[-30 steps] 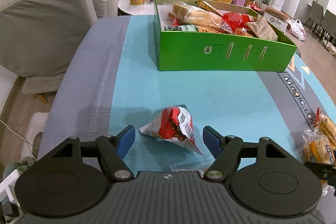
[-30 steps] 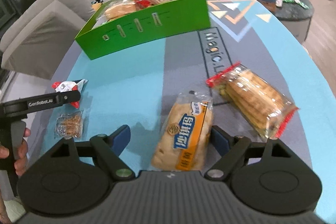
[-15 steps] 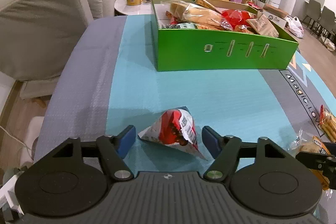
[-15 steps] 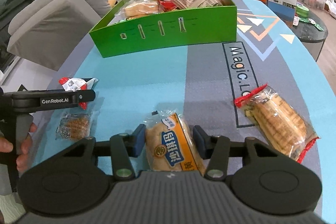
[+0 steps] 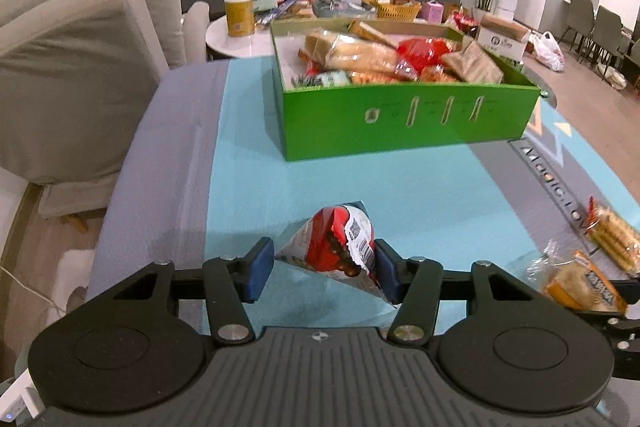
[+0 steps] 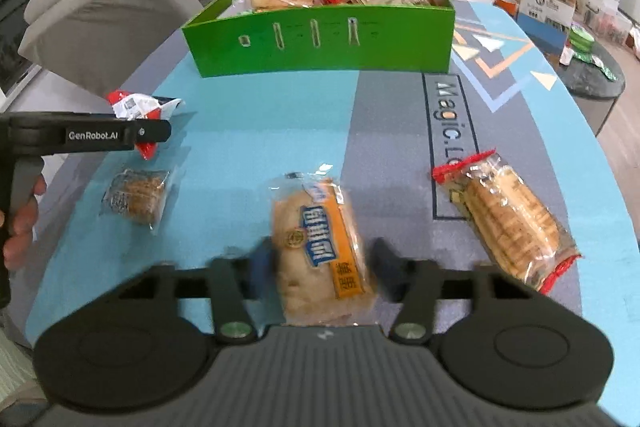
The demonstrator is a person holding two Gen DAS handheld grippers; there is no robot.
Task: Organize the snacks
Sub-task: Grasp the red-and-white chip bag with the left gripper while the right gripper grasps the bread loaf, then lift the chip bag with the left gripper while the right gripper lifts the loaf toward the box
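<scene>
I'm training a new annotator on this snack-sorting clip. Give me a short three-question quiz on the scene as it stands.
1. Multiple choice: what sits between the fingers of the left gripper? A) red snack packet B) banana C) spoon
2. True or false: the green box is empty.
3. Count: how many wrapped snacks are outside the green box in the right wrist view?

Key:
1. A. The jaws have just been closing and the pads touch the packet.
2. False. It holds many snacks.
3. Four: red snack packet, small cookie pack, bread pack, cracker pack.
</scene>
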